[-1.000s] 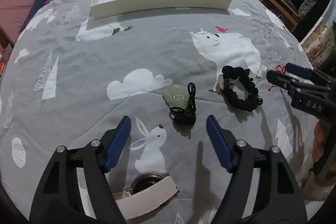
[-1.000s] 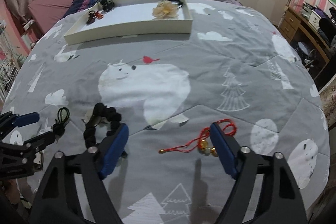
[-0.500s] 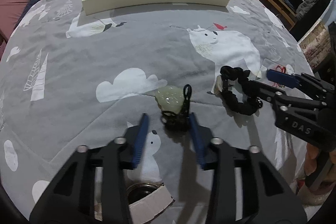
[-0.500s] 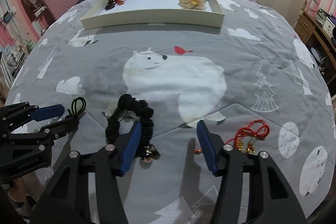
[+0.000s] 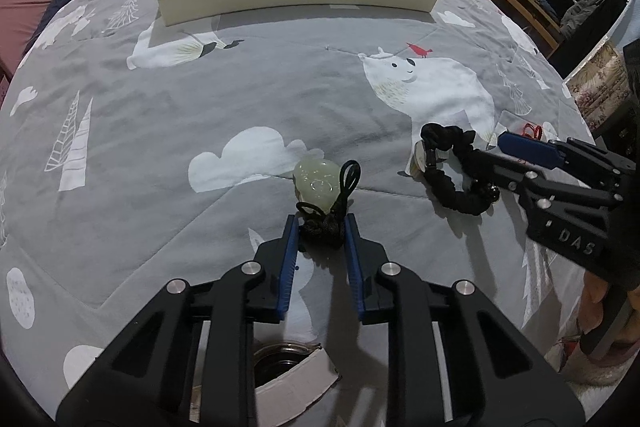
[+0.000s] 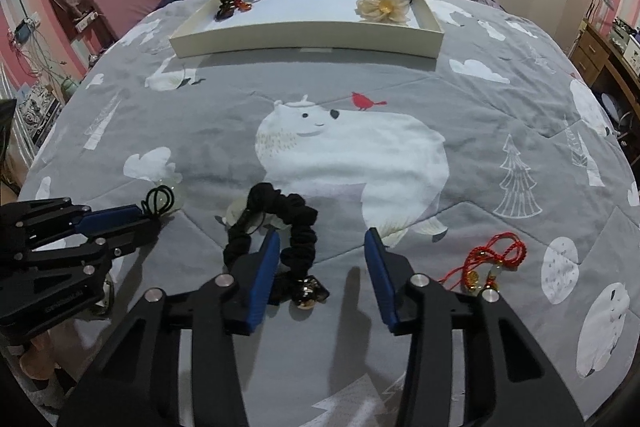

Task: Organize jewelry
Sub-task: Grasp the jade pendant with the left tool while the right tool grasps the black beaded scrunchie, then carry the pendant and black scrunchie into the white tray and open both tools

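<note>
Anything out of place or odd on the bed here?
Three pieces lie loose on the bedspread, outside the tray: jade pendant, black scrunchie bracelet, red cord charm. Nothing looks damaged.

On the bedspread point(image 6: 500, 115), the tray point(image 6: 308, 37) lies at upper centre of the right wrist view, a flower hair tie point(image 6: 382, 6) in its right end, hair clips point(image 6: 228, 6) in its left. Lower centre lies a scrunchie point(image 6: 296, 223); a corded pendant point(image 5: 316, 183) to its left, a cord bracelet point(image 6: 494, 259) at lower right.
</note>
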{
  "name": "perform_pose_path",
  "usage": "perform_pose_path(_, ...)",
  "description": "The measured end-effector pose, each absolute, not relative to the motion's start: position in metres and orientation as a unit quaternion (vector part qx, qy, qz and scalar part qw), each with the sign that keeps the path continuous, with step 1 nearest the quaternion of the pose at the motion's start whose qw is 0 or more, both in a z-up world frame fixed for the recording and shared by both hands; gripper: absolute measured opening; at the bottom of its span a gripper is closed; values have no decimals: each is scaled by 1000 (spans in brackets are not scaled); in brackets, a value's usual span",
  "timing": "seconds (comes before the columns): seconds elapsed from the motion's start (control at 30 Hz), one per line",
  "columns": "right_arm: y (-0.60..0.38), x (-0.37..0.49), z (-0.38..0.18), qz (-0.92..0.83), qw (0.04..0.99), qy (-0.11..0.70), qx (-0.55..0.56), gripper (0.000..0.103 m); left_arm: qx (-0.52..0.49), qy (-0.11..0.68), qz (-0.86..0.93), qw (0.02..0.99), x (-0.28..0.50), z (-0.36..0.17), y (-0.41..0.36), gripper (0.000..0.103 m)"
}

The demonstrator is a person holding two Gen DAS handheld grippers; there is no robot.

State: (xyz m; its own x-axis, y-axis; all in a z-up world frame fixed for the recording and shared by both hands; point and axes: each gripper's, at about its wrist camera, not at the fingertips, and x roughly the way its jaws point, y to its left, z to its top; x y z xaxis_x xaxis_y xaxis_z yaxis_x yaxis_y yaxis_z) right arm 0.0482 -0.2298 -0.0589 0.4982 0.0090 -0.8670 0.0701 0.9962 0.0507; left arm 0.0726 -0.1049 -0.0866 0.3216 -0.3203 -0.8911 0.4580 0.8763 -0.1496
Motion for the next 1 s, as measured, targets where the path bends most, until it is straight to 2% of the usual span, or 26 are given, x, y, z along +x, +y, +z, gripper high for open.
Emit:
perform_pose_path(0.1, -227, 51, -68, -17, 859, 510, 36, 44, 67, 529, -240, 811, 73, -86, -105, 21)
perform_pose_path(0.2, -223, 53, -73, -19, 861, 508, 26, 32, 65, 529, -241, 811, 73, -86, -104, 21)
perform_pose_path(0.27, -223, 54, -73, -16, 862, 507, 27, 16, 65, 529, -241, 811, 73, -86, -104, 21)
perform_pose_path(0.37, -224, 54, -72, -14, 864, 502, 27, 11, 65, 527, -242, 812, 73, -85, -103, 21)
perform_pose_path(0.7, -238, 64, -42, -18, 887, 459, 42, 9, 53, 499, -235, 833, 91, -50, -89, 20)
perform_pose_path(1.0, -251, 113, 24, -26, 919, 392, 26, 9, 47, 461, -211, 861, 161, 2, -78, 19)
